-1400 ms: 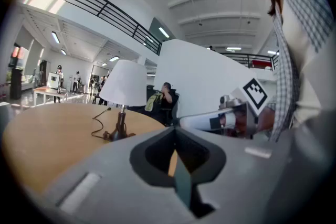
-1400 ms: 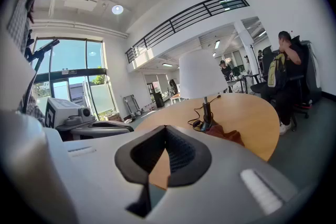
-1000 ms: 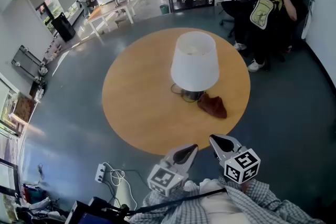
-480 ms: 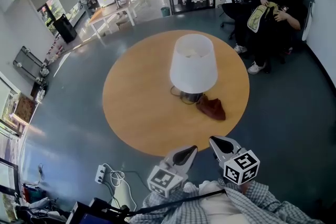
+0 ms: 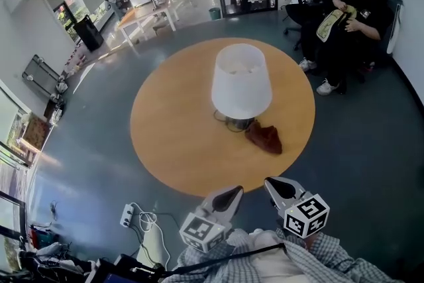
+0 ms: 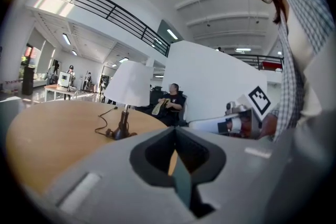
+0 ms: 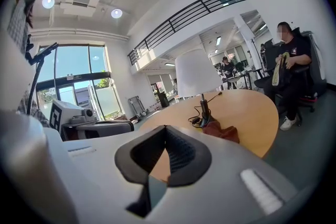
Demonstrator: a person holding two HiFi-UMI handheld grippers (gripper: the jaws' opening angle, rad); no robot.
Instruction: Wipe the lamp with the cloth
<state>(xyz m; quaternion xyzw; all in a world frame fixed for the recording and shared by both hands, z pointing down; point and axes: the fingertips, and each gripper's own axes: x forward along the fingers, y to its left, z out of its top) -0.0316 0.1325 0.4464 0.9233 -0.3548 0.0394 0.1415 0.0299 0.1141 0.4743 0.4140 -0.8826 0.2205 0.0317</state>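
Note:
A table lamp with a white shade stands near the middle of a round wooden table; it also shows in the left gripper view and the right gripper view. A crumpled reddish-brown cloth lies on the table against the lamp's base, on its near right side. My left gripper and right gripper hover side by side just off the table's near edge, both shut and holding nothing, well short of lamp and cloth.
The lamp's dark cord loops on the table left of the base. A seated person is beyond the table at the right. A power strip with cables lies on the floor at my left. Desks and people stand far back.
The view has shifted slightly, so the lamp and table sit a little lower and left. The seated person lowered a yellow-green item. Both grippers stay almost still.

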